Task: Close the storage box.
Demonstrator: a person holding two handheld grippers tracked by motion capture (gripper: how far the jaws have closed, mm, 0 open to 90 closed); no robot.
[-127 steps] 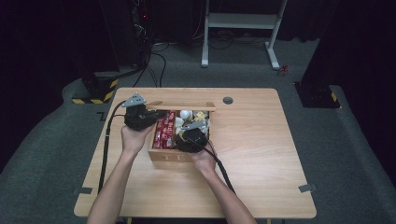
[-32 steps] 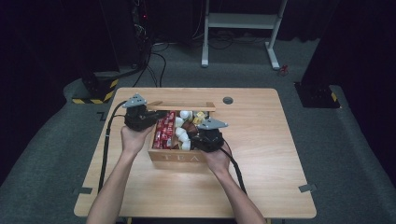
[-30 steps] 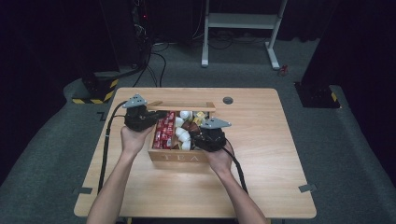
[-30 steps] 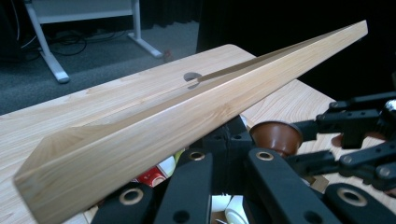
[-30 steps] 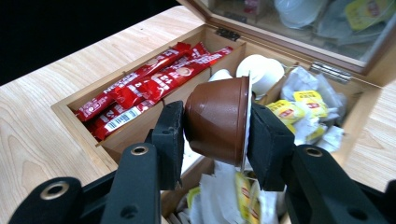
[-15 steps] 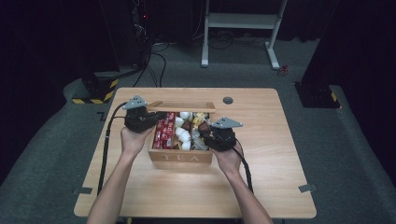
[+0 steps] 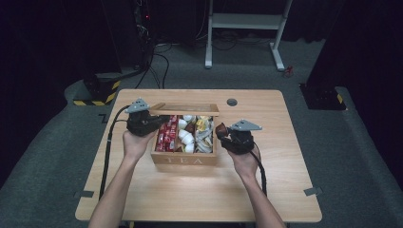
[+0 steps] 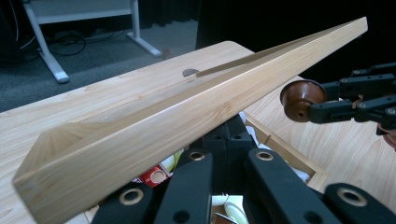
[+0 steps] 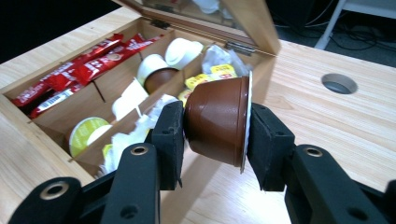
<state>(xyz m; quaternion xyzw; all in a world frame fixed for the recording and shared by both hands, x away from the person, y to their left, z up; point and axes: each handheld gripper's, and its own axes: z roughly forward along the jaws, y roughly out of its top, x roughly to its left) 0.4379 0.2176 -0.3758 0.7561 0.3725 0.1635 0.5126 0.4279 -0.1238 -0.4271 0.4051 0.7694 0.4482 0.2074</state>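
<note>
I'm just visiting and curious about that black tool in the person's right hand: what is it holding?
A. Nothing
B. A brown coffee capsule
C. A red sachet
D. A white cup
B: in the right gripper view the right tool has its two black pads pressed on either end of a brown plastic coffee capsule, held just outside the open wooden tea box.

Right tool (image 7: 221,131) out of the tea box (image 7: 183,159): earlier down among the compartments, now off the box's right side above the table (image 7: 285,180). Brown coffee capsule (image 9: 219,121) came out with it, clamped between the pads, no longer lying in the box.
</note>
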